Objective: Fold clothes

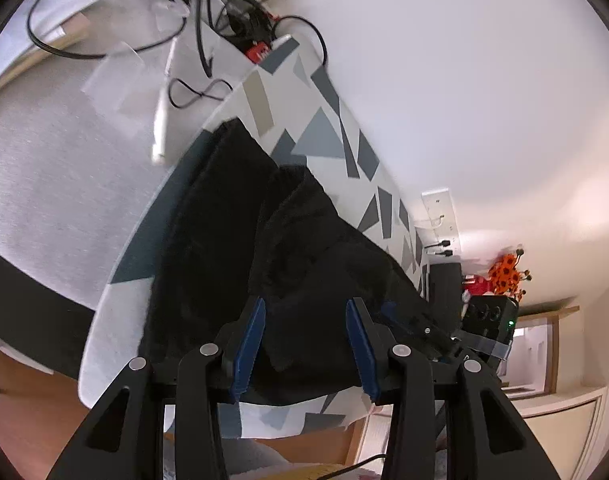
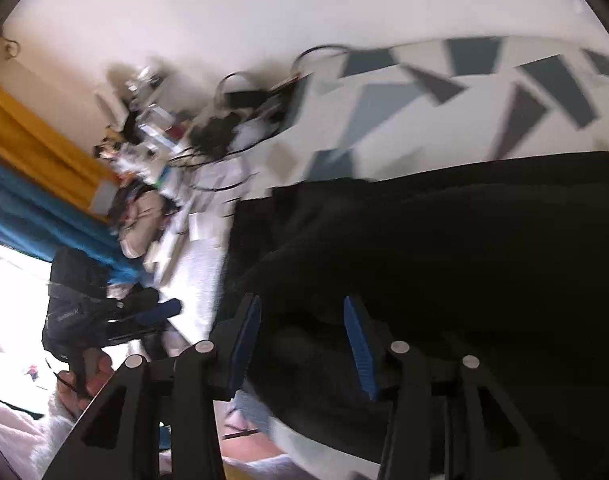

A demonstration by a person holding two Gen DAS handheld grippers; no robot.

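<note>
A black fleecy garment (image 1: 240,224) lies in folds on a white cover printed with grey and blue shapes (image 1: 316,128). My left gripper (image 1: 307,342) hovers over the garment's near edge. Its blue pads (image 1: 250,344) stand apart, with black cloth showing in the gap and nothing pinched. In the right wrist view, which is blurred, the same garment (image 2: 444,240) fills the right half. My right gripper (image 2: 302,340) is open above it, with cloth loose beneath the pads. The right gripper's body (image 1: 488,316) shows just right of the left one. A hand holds the left gripper (image 2: 144,314) at the far left.
A tangle of black cables (image 1: 200,28), a red plug (image 1: 258,51) and a white pen-like stick (image 1: 160,120) lie on the grey surface beyond the cover. An orange spotted toy (image 1: 506,272) stands by the wall. Clutter (image 2: 152,128) and blue and yellow curtains (image 2: 32,184) are at left.
</note>
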